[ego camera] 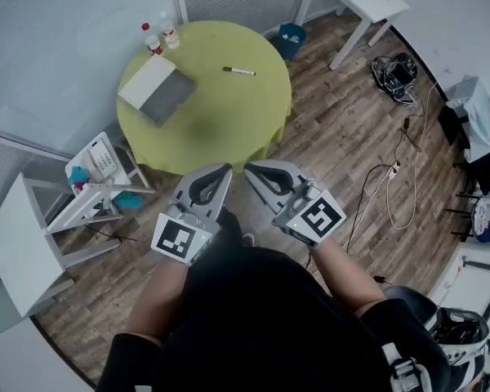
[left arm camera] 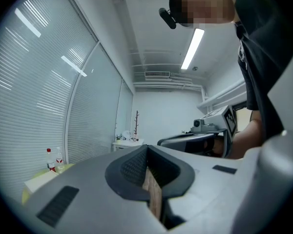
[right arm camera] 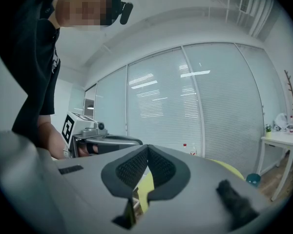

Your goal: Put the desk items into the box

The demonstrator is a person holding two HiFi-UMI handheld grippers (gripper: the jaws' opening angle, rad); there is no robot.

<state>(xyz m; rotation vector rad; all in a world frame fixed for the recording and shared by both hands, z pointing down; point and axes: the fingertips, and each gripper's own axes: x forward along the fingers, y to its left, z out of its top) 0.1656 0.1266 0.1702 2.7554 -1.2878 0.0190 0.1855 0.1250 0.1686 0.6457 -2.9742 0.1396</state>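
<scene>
Box (ego camera: 158, 91), rectangular, and slim marker (ego camera: 238, 71) lie on round green table (ego camera: 229, 117); left gripper (ego camera: 226, 170) and right gripper (ego camera: 250, 170) fingers clenched, empty.

Office corner around a round green table (ego camera: 229, 113)
A blue bin (ego camera: 291, 37) stands on the wood floor (ego camera: 335, 145) just past the table's upper-right edge; a white desk (ego camera: 361, 2) fills the top right, tangled cables (ego camera: 394, 72) (black and white) lie below it, and a white telephone (ego camera: 100, 160) sits at left.
</scene>
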